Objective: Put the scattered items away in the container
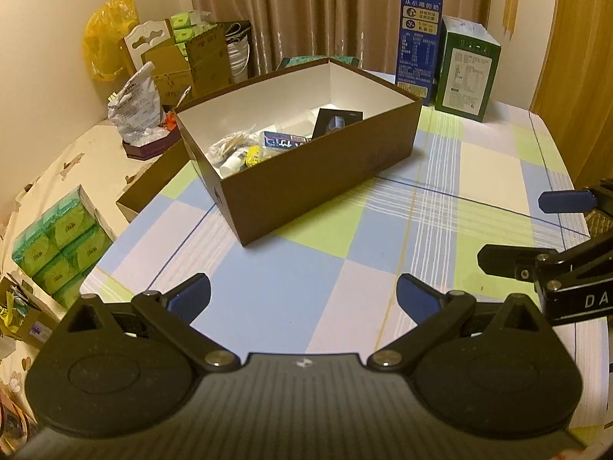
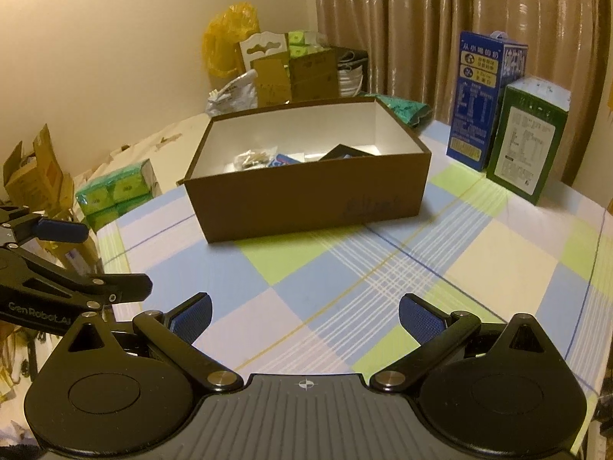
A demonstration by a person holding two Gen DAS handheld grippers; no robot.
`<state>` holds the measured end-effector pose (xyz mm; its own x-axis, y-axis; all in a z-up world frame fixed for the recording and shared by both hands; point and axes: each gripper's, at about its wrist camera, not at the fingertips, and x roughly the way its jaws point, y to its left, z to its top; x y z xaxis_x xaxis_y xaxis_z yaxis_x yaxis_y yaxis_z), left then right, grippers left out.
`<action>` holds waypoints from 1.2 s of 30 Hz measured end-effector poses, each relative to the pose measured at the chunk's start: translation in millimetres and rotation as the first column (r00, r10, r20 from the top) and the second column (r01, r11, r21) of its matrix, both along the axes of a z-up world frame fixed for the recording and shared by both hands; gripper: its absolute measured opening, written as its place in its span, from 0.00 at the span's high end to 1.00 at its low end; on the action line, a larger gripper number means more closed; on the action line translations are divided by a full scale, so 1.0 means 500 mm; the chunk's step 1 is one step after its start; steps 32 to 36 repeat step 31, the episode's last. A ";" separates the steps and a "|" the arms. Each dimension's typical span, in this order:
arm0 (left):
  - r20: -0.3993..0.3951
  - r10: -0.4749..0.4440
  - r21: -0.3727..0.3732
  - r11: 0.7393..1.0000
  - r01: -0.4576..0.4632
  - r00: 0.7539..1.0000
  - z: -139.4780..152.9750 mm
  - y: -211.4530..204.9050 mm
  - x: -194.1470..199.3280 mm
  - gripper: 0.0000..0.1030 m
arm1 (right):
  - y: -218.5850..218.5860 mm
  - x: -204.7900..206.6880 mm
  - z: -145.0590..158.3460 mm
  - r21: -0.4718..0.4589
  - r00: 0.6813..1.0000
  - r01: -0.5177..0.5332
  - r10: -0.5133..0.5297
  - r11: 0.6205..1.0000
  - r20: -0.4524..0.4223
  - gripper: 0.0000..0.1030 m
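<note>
A brown cardboard box (image 1: 318,176) with a white inside stands on the checked tablecloth; it also shows in the right wrist view (image 2: 306,203). Inside lie a clear bag of small sticks (image 1: 230,143), a blue and white pack (image 1: 283,141), a yellow item (image 1: 253,155), a white tube (image 1: 231,164) and a black card (image 1: 337,122). My left gripper (image 1: 302,297) is open and empty, low over the cloth in front of the box. My right gripper (image 2: 304,316) is open and empty, also in front of the box. Each gripper shows at the edge of the other's view.
A blue carton (image 1: 419,38) and a green carton (image 1: 467,69) stand behind the box on the right. The box lid (image 1: 153,180) lies at its left. Green tissue packs (image 1: 61,241), bags and cardboard boxes (image 1: 191,61) crowd the left side beyond the table edge.
</note>
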<state>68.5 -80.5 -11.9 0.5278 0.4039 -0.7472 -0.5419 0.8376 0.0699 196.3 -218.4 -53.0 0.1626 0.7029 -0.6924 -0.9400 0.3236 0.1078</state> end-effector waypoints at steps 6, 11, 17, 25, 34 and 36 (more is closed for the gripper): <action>-0.011 0.001 -0.009 1.000 -0.001 1.000 -0.008 -0.003 0.005 0.01 | 0.001 0.001 -0.008 -0.013 1.000 0.001 -0.001 1.000 -0.003 0.02; -0.021 0.001 -0.016 1.000 -0.001 1.000 -0.016 -0.003 0.011 0.01 | 0.001 0.006 -0.017 -0.024 1.000 0.003 -0.004 1.000 -0.011 0.02; -0.038 0.001 -0.023 1.000 -0.002 0.999 -0.028 -0.003 0.020 0.01 | 0.002 0.013 -0.022 -0.034 1.000 0.003 -0.003 0.999 -0.016 0.02; -0.039 0.001 -0.023 1.000 -0.002 0.999 -0.028 -0.003 0.024 0.01 | 0.002 0.016 -0.023 -0.034 1.000 0.002 -0.002 0.999 -0.016 0.02; -0.045 -0.002 -0.007 1.000 0.001 0.999 -0.027 -0.001 0.031 0.01 | 0.002 0.019 -0.023 -0.028 1.000 -0.003 0.002 1.000 -0.013 0.02; -0.045 -0.002 -0.007 1.000 0.001 0.999 -0.027 -0.001 0.031 0.01 | 0.002 0.019 -0.023 -0.028 1.000 -0.003 0.002 1.000 -0.013 0.02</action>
